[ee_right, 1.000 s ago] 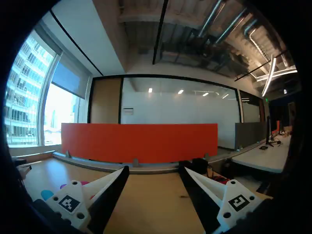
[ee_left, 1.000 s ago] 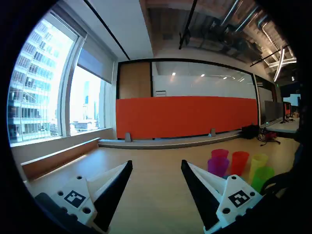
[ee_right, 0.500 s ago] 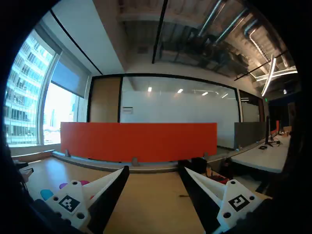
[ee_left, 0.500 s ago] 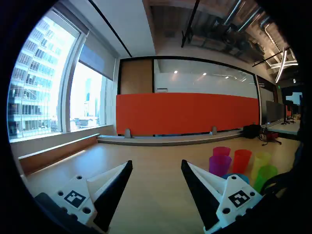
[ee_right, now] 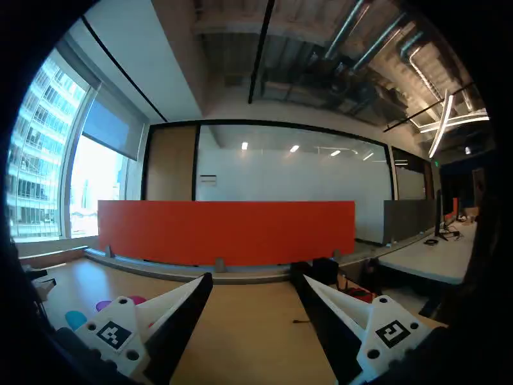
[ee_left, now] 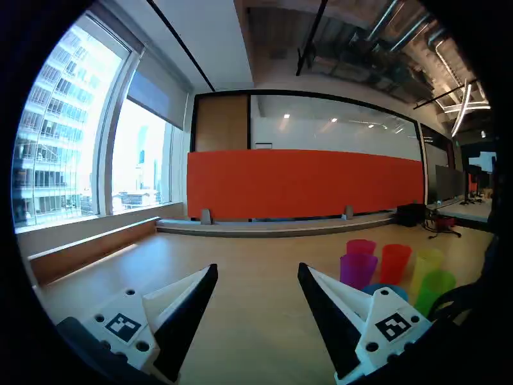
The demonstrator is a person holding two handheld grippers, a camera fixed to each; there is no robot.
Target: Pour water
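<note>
Since a second ago the left gripper's camera has tipped down a little. The orange partition (ee_left: 301,183) now sits higher in its view, and the rim of a blue cup (ee_left: 386,289) has come into sight behind that gripper's right-hand finger. The right gripper view has hardly changed.

A broad wooden table (ee_left: 256,314) runs from both grippers to the partition at its far edge, with tall windows (ee_left: 58,141) on the left. In the right gripper view a white desk (ee_right: 426,260) stands off to the right.

The left gripper (ee_left: 257,265) hangs low over the table, its fingers spread wide with only bare wood between them. The right gripper (ee_right: 255,276) is held the same way, jaws apart and gripping nothing.

The cups stand upright in a tight group on the table, ahead of the left gripper and to its right. A pink cup (ee_left: 361,246) is farthest, with a purple cup (ee_left: 356,271) just in front of it. An orange cup (ee_left: 394,262) is beside them, then a yellow cup (ee_left: 428,263), and a green cup (ee_left: 437,287) is nearest the edge. They are translucent and seen from the side, so I cannot tell whether any holds water.

In the right gripper view, three cup tops peek out at lower left past the finger: blue (ee_right: 75,319), purple (ee_right: 102,305) and pink (ee_right: 136,299).
</note>
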